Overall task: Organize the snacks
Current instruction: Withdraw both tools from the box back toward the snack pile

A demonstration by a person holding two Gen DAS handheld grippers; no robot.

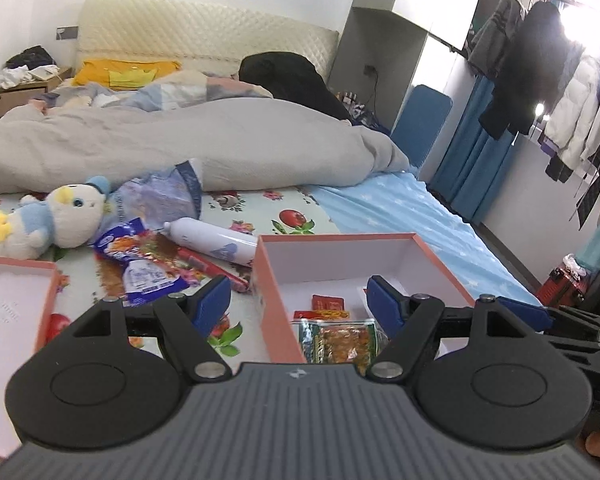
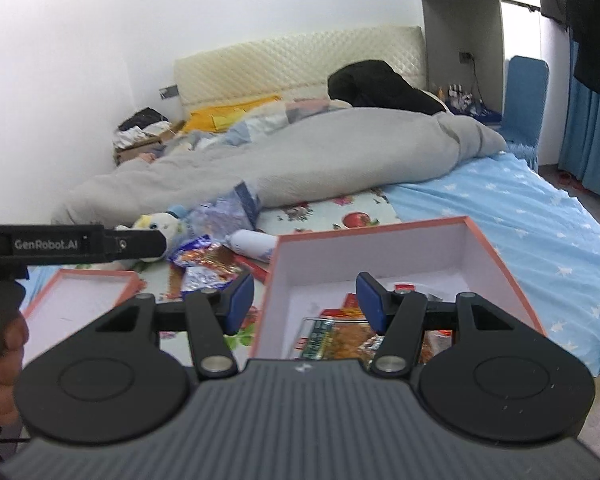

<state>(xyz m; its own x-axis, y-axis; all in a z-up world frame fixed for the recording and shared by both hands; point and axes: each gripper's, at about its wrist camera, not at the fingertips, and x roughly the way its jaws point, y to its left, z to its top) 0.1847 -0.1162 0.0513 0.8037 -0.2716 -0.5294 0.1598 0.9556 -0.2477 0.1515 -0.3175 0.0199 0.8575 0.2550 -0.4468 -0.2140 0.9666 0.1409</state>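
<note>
A pink box (image 1: 272,292) with a white inside lies on the bed and holds a green-and-orange snack packet (image 1: 336,340) and small red packets (image 1: 328,304). It also shows in the right wrist view (image 2: 496,256). My left gripper (image 1: 298,300) is open and empty, straddling the box's left wall. My right gripper (image 2: 304,300) is open and empty, over the same wall. Loose snack packets (image 1: 140,264) and a white bottle (image 1: 216,240) lie left of the box. The packets (image 2: 208,260) and the bottle (image 2: 254,243) also show in the right wrist view.
The box lid (image 1: 16,312) lies at the left. A plush penguin (image 1: 56,220) and a blue foil bag (image 1: 160,196) lie beyond the snacks. A grey duvet (image 1: 180,140) covers the back of the bed. The left gripper's body (image 2: 60,244) shows in the right wrist view.
</note>
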